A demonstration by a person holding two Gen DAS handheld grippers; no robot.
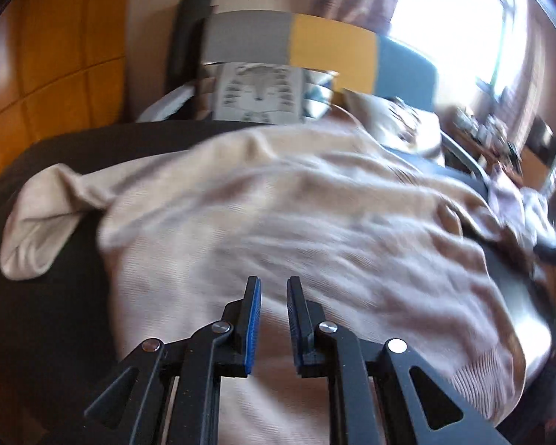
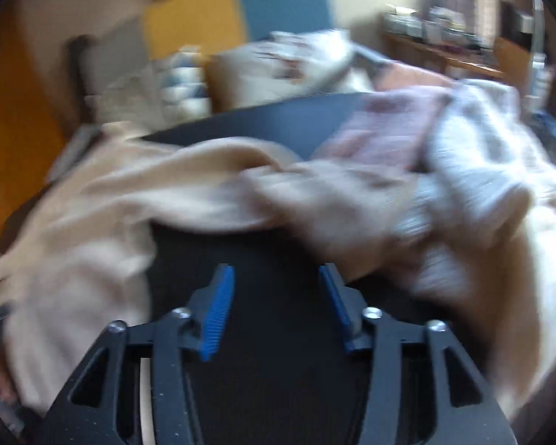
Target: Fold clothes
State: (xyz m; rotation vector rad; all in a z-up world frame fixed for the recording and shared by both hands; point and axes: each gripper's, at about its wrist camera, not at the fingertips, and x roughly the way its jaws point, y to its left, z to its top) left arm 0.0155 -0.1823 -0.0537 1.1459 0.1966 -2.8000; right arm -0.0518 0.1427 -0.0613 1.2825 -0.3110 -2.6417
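Note:
A beige knit sweater [image 1: 278, 204] lies spread and wrinkled on a dark flat surface [image 1: 55, 296], with one sleeve [image 1: 40, 222] flopped out to the left. My left gripper [image 1: 274, 282] hovers over the sweater's near part; its blue pads stand a narrow gap apart with nothing between them. In the blurred right wrist view the same sweater [image 2: 92, 222] fills the left, and a bunched sleeve [image 2: 333, 193] crosses the middle. My right gripper [image 2: 276, 270] is open wide over the bare dark surface [image 2: 270, 129], just short of that sleeve, and holds nothing.
A heap of other clothes lies at the right: a pinkish garment [image 2: 385, 137] and a white one [image 2: 482, 170]. Behind stand pillows [image 1: 259, 92], a grey, yellow and blue panel [image 1: 333, 40], an orange wooden cabinet [image 1: 55, 55], a bright window [image 1: 456, 26] and a cluttered desk [image 2: 444, 55].

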